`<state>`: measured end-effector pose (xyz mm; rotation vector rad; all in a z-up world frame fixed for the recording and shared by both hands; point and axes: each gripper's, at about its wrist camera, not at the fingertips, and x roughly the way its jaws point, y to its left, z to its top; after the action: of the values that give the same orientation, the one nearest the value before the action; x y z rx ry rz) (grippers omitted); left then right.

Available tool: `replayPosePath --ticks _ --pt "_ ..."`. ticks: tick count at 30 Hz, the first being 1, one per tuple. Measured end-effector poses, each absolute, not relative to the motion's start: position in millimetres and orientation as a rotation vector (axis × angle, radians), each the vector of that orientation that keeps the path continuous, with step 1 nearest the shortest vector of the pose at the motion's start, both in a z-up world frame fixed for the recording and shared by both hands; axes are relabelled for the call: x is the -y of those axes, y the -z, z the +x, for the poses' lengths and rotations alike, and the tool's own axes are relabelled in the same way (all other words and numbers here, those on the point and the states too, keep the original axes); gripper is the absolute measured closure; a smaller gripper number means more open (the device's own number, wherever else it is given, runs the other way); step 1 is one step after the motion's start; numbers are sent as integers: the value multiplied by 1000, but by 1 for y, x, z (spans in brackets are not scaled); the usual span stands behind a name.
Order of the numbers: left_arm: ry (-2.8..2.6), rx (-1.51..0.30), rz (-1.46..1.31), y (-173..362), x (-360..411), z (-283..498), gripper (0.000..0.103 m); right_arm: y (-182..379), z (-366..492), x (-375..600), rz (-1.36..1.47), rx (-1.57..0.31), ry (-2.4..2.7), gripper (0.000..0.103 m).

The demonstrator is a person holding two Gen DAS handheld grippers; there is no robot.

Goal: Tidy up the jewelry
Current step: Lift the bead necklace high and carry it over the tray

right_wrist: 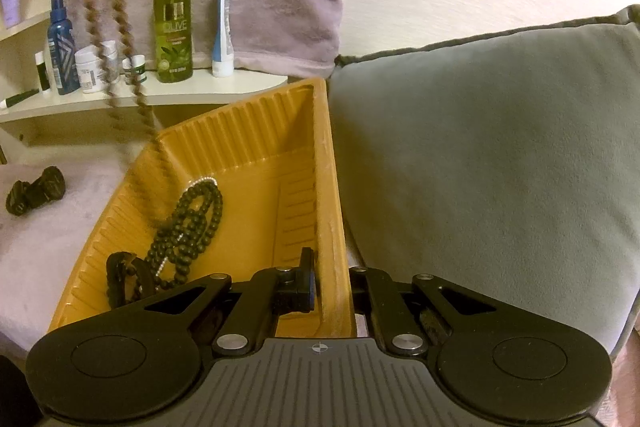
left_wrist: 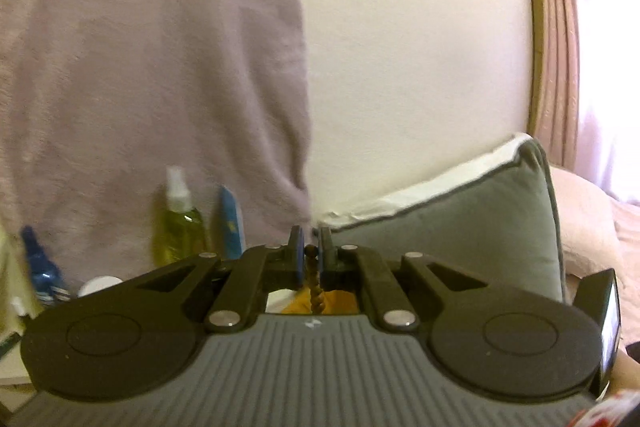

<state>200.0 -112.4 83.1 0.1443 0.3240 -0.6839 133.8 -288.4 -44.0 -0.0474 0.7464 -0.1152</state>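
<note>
Black linkage arms, silver rivets, ribbed grey body, blue-padded jaws

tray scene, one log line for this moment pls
left gripper: shut on brown beads | right gripper: shut on tray wall | black beads: in tray

Necklace [right_wrist: 188, 227] in tray [right_wrist: 256, 131], pillow [right_wrist: 480, 147] right, shelf [right_wrist: 180, 95] behind

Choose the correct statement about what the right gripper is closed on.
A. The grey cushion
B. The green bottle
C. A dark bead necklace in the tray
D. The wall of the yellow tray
D: in the right wrist view, the right gripper has its fingers on either side of the yellow tray wall, pinching it, while the dark bead necklace lies loose inside and the grey cushion sits beside the tray.
</note>
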Motion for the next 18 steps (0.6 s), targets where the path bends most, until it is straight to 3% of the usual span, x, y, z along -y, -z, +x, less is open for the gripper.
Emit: replayPosePath --ticks 18 --pt "698 -557 167 -7 130 222 97 45 133 292 -34 -749 117 97"
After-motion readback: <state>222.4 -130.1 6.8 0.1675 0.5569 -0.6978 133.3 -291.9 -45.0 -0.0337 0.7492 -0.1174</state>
